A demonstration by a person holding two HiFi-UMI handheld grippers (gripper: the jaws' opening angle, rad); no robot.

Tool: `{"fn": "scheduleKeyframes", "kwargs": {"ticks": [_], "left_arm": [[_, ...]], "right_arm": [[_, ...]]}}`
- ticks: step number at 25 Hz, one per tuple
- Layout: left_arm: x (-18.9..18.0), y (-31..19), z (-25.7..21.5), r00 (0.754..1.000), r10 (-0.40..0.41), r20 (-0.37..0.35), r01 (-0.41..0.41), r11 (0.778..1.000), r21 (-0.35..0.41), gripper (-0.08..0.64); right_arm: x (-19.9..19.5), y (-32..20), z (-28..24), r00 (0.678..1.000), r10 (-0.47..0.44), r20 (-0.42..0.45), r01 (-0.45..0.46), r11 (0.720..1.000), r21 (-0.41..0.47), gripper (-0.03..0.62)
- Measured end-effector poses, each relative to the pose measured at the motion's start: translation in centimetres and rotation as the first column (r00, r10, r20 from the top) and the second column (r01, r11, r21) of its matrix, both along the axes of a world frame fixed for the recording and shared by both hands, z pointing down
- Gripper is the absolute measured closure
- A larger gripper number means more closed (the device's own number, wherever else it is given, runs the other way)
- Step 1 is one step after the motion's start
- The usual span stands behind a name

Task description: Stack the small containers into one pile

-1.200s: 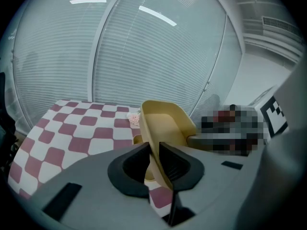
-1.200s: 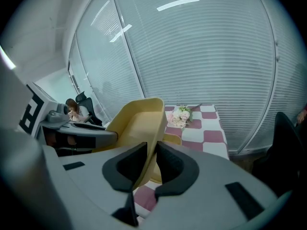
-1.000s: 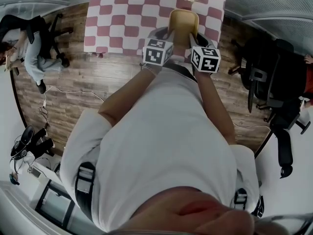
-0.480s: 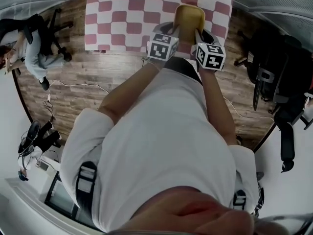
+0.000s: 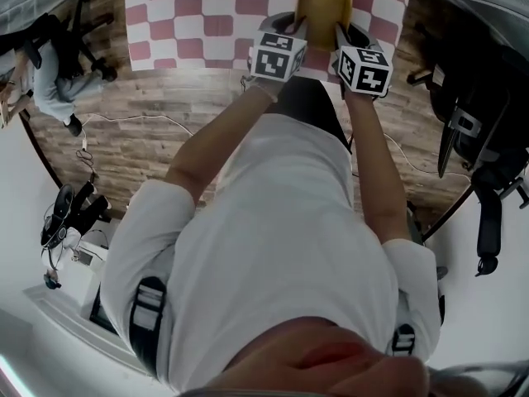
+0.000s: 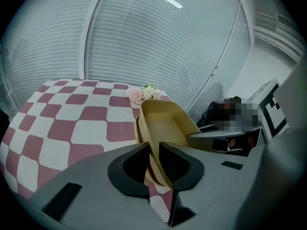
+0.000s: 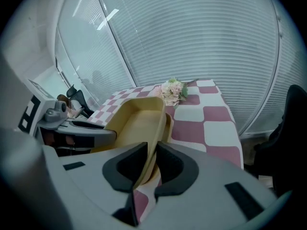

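Yellow containers: two counted, nested one inside other, held tilted above near side of checkered table. Two grippers counted. Left gripper jaws clamped on left wall, right gripper jaws clamped on opposite wall. One flower bunch at table's far end, shown in gripper views only. Wooden floor beside table shown in head view only.

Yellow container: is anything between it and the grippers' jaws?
Nothing visible. The left gripper and right gripper each clamp a side wall of the yellow container. The flower bunch lies beyond it on the checked table.
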State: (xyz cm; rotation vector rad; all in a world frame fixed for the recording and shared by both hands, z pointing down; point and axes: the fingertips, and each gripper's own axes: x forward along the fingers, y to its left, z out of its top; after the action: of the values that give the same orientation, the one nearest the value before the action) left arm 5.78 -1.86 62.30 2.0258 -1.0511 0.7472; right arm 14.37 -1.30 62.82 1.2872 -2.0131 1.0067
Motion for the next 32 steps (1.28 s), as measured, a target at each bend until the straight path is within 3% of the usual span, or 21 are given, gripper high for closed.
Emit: {"fn": "scheduleKeyframes", "kwargs": {"ticks": [6,8,10,11,13,15,22,27,32], "left_arm": [[0.3,-0.2,0.5,1.000,-0.003,-0.014,0.003,1.000,-0.006,0.476],[0.3,-0.1,-0.2,1.000,0.000,-0.018,0.000,1.000,0.004,0.465],[0.0,-0.1,-1.2,1.000,-0.002,-0.015,0.003,1.000,0.025,0.448],[-0.3,-0.1,-1.6,1.000,-0.007,-0.011,0.008,0.999,0.039,0.449],[-1.1,-0.4,-2.1,1.000,-0.020,0.008,0.019,0.997,0.073,0.476],[-1.6,-0.7,-1.9,0.999,-0.024,0.026,0.022,0.995,0.097,0.515],[-1.1,-0.9,1.5,0.999,0.006,0.033,-0.008,0.998,0.070,0.525],[-1.0,-1.4,1.9,0.998,0.035,0.045,-0.038,0.995,0.091,0.525],[-1.3,-1.3,0.0,1.000,0.011,-0.019,-0.010,0.998,0.066,0.525]], "right_arm": [[0.0,0.0,0.8,1.000,0.002,0.019,-0.002,1.000,-0.027,0.500],[-0.1,0.0,0.4,1.000,-0.001,0.031,0.002,1.000,-0.029,0.420],[0.4,-0.3,-0.5,1.000,0.012,0.027,-0.012,1.000,-0.003,0.417],[1.0,-0.5,-1.2,1.000,0.025,0.014,-0.025,0.999,0.023,0.420],[2.1,-1.1,-2.4,0.999,0.045,-0.028,-0.043,0.995,0.087,0.518],[2.2,-1.5,-2.8,0.998,0.040,-0.047,-0.034,0.991,0.129,0.546],[0.8,-1.4,0.3,0.999,0.008,-0.039,-0.005,0.996,0.091,0.549],[1.1,-1.6,1.1,0.997,-0.006,-0.077,0.015,0.993,0.120,0.558],[1.0,-1.6,-0.7,0.998,-0.004,-0.059,0.013,0.989,0.145,0.558]]}}
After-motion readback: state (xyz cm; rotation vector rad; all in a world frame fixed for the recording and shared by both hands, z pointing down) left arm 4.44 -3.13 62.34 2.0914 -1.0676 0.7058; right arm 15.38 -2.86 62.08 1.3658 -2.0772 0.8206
